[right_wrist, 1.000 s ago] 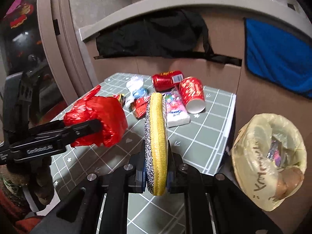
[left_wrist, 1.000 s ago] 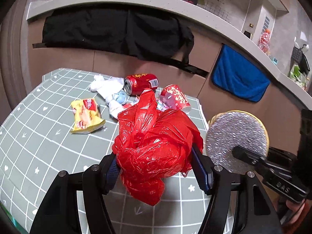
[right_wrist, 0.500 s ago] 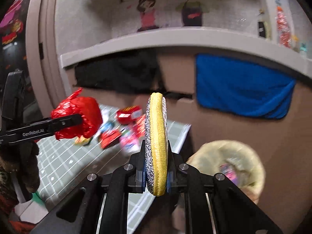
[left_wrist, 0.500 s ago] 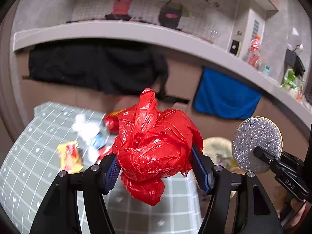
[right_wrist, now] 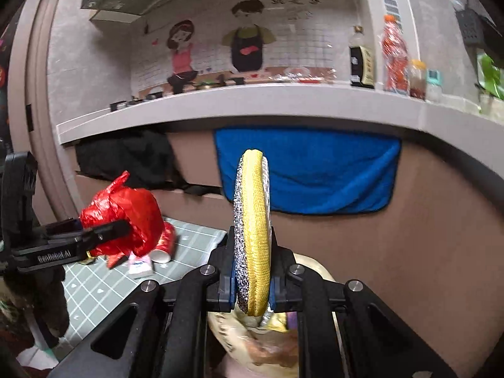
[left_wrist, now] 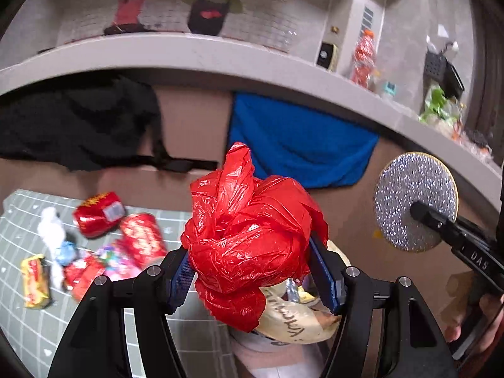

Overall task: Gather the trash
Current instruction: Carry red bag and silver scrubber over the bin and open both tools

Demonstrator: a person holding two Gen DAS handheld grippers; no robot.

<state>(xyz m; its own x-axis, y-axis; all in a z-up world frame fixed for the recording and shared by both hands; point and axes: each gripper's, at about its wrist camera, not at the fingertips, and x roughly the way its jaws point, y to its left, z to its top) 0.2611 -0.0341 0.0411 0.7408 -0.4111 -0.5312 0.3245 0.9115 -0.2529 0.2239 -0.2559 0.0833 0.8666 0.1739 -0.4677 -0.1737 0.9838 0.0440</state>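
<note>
My left claw [left_wrist: 252,271] is clamped on a crumpled red plastic bag [left_wrist: 252,233] at frame centre, above the yellowish trash bag [left_wrist: 293,318]. My right claw [right_wrist: 252,283] pinches a round scouring pad [right_wrist: 252,233] edge-on at centre. Cans and wrappers lie on the desk [left_wrist: 31,330], lower left.

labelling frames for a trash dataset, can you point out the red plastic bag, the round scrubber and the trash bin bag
red plastic bag [left_wrist: 252,236], left wrist view, on its crumpled middle
round scrubber [right_wrist: 253,236], right wrist view, on its yellow edge
trash bin bag [left_wrist: 293,324], left wrist view, on its yellowish rim with writing
</note>
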